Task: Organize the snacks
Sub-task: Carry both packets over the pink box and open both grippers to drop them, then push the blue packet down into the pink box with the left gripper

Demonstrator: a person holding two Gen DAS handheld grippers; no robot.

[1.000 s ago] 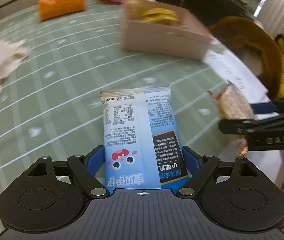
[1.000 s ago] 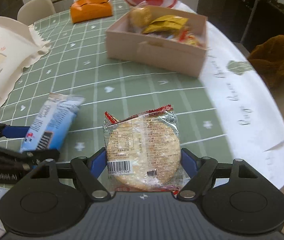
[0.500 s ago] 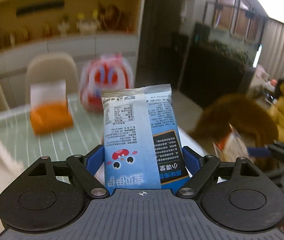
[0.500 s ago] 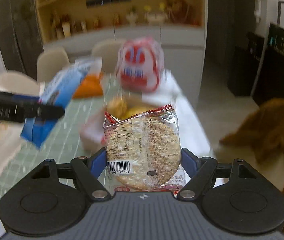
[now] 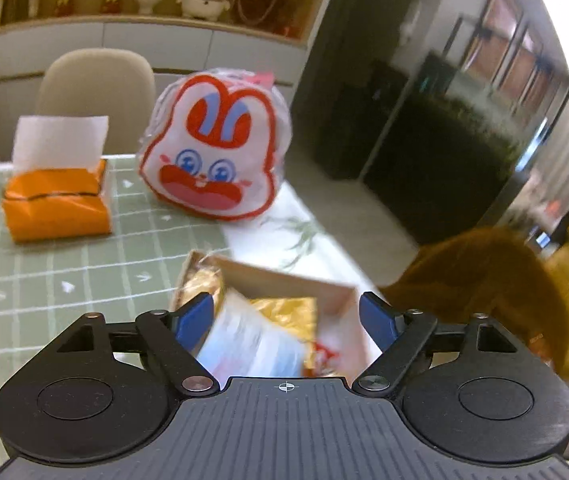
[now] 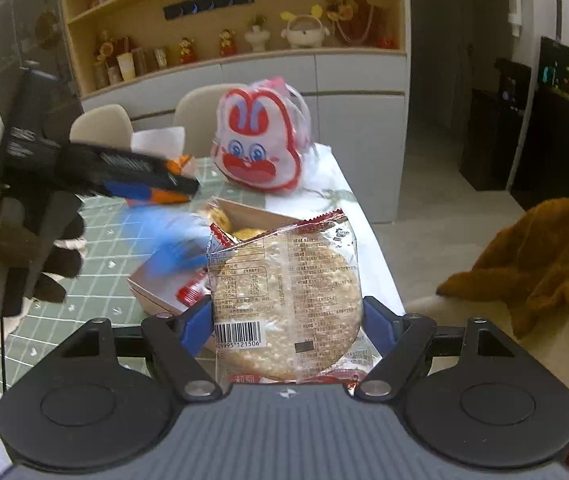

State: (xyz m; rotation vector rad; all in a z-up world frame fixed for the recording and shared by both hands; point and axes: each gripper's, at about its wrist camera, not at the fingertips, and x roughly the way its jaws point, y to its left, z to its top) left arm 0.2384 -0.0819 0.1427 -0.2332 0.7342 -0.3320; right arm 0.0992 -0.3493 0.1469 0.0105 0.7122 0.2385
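My left gripper is open above the cardboard snack box. The blue snack packet is blurred and falls from it toward the box; it also shows in the right wrist view as a blue streak under the left gripper. The box holds yellow and red packets. My right gripper is shut on a clear rice cracker packet and holds it in the air just near of the box.
A rabbit-face bag and an orange tissue box stand on the green checked tablecloth behind the box. Chairs stand at the far edge. A brown fluffy throw lies to the right, off the table.
My left gripper has opened and let go of the blue packet, which drops toward the box. Both grippers have moved forward over the box. The right still holds the cracker packet.
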